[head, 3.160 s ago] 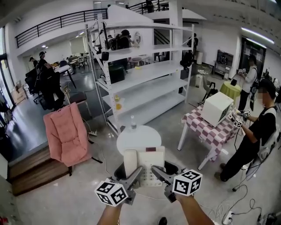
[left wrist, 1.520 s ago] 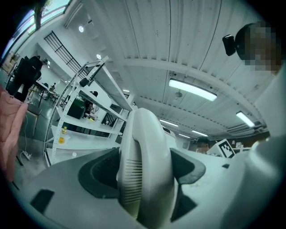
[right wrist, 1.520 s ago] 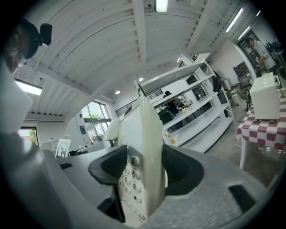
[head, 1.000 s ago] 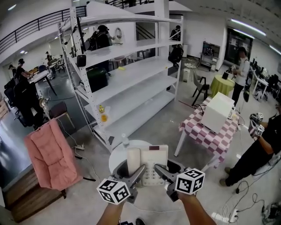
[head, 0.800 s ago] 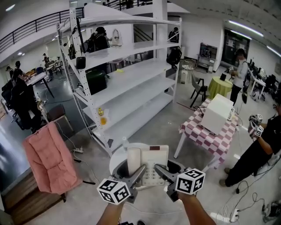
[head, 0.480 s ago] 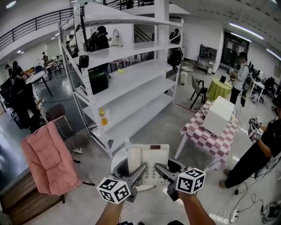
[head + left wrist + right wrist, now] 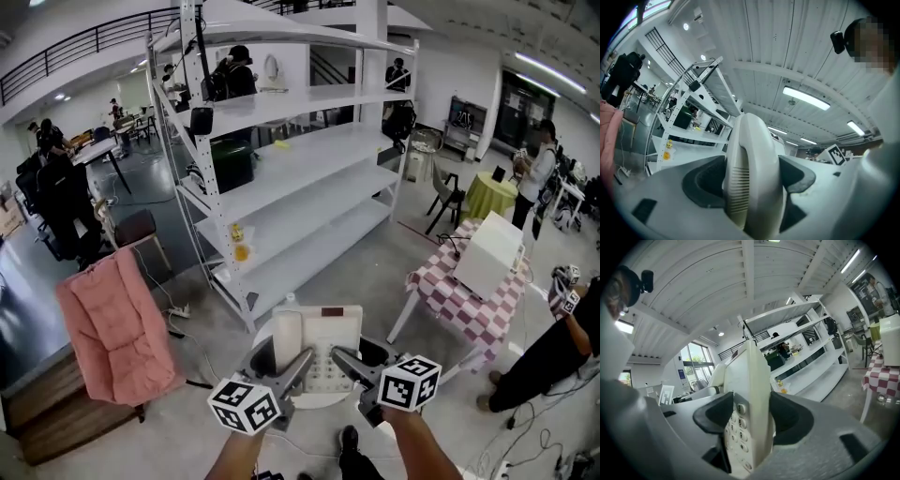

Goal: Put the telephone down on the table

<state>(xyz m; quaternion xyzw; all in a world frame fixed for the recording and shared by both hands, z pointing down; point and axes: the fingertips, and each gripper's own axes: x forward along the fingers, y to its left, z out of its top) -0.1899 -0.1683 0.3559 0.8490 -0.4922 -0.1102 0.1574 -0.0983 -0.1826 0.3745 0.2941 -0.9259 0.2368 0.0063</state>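
Observation:
A cream desk telephone (image 7: pixel 317 345) is held up in front of me, its handset on the left side and its keypad on the right. My left gripper (image 7: pixel 302 362) is shut on the handset (image 7: pixel 750 178), which fills the space between its dark pads in the left gripper view. My right gripper (image 7: pixel 339 357) is shut on the telephone's base (image 7: pixel 749 399), across the edge beside the number keys. Below the telephone stands a small round white table (image 7: pixel 319 401); the telephone hides most of its top.
A clear bottle (image 7: pixel 289 300) stands at the round table's far edge. A tall white shelving rack (image 7: pixel 300 178) rises behind it. A pink padded chair (image 7: pixel 117 319) is at the left. A checkered table (image 7: pixel 469 305) carries a white box (image 7: pixel 495 255); a person (image 7: pixel 562 347) stands beside it.
The view has swung a little, so the rack, the pink chair and the checkered table have slid to the right. A shoe now shows at the bottom. Both grippers keep their hold.

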